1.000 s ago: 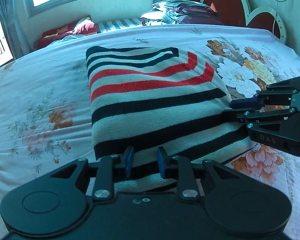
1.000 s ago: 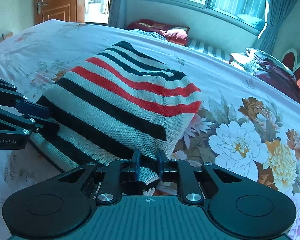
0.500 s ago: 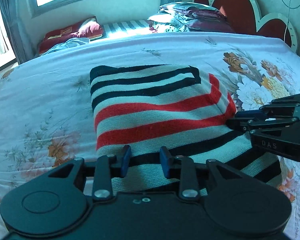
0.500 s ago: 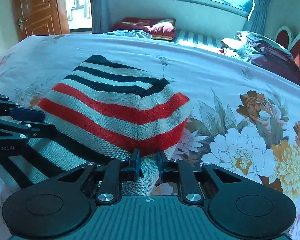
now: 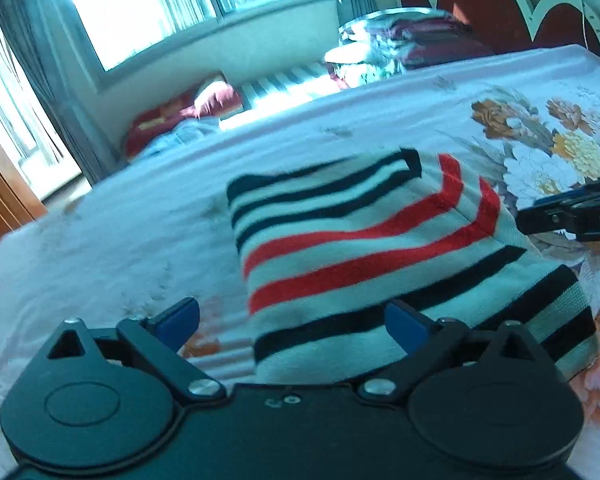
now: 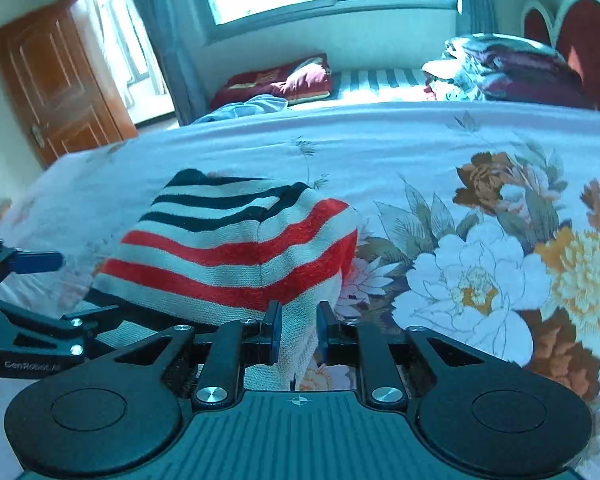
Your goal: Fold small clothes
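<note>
I have the striped sweater (image 5: 372, 256) folded over on the bed (image 5: 120, 240), lying in front of both grippers with its stripes running across my view, so its long axis goes left to right between my two hands. My left gripper (image 5: 292, 320) has its fingers spread wide and grips nothing; the sweater's near left corner sits between and just past the blue pads (image 5: 176, 318), with the left pad over bare sheet and the right pad over the knit. My right gripper (image 6: 298, 332) has its fingers partly closed with the near right corner of the sweater (image 6: 240, 256) running down between them; the cloth hangs through the gap, so I judge it pinched, though I cannot see how tightly.

The relation I care about: the folded bundle lies ahead of both sets of fingers, its far edge toward the window, and the right hand is the one on the fabric. Any next tuck or release turns on that right corner, and the left would have to close on its corner first.

The left view shows the whole top face, the black bottom band and the right gripper only as a dark edge at the far right. The right view shows the cloth between the fingers and the left gripper (image 6: 40, 280) standing wide apart beside the sweater's left edge
</note>
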{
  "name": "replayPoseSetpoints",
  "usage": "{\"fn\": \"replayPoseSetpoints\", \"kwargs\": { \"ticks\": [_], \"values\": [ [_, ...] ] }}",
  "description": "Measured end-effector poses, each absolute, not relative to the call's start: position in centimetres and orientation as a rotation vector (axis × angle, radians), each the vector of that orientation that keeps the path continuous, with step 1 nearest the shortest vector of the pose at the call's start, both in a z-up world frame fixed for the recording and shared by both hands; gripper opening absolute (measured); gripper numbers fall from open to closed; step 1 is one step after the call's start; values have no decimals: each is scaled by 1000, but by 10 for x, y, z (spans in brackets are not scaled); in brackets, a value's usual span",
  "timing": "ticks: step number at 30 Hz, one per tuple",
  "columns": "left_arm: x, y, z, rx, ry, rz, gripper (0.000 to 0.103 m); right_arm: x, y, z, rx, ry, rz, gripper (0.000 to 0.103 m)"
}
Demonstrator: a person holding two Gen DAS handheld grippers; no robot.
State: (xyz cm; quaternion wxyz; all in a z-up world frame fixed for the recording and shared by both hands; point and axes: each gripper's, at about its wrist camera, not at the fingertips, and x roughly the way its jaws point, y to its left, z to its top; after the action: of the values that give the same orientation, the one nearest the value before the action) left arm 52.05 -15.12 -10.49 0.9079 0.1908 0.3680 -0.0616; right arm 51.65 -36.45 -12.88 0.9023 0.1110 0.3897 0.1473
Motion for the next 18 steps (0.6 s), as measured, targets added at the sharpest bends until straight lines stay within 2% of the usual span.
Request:
{"fn": "replayPoseSetpoints", "kwargs": {
  "ticks": [1, 2, 6, 10, 13, 16, 18],
  "values": [
    [518, -148, -103, 388, 762, -136, 98, 515, -373, -129, 265, 805, 303, 57],
    [516, -143, -103, 375, 772, -145, 98, 512, -384, -130, 318, 797, 312, 61],
    [517, -120, -109, 281, 832, -191, 96, 511, -416, -140, 561, 850, 368, 61],
    [529, -92, -119, 72, 917, -198, 95, 522, -423, -155, 729, 914, 433, 61],
    [535, -75, -126, -53, 948, -196, 93, 530, -420, -167, 769, 963, 448, 61],
    [542, -65, -135, -152, 980, -225, 83, 536, -416, -182, 786, 1000, 460, 61],
    [547, -64, -140, -188, 991, -235, 83, 537, -417, -186, 805, 988, 477, 61]
  ]
}}
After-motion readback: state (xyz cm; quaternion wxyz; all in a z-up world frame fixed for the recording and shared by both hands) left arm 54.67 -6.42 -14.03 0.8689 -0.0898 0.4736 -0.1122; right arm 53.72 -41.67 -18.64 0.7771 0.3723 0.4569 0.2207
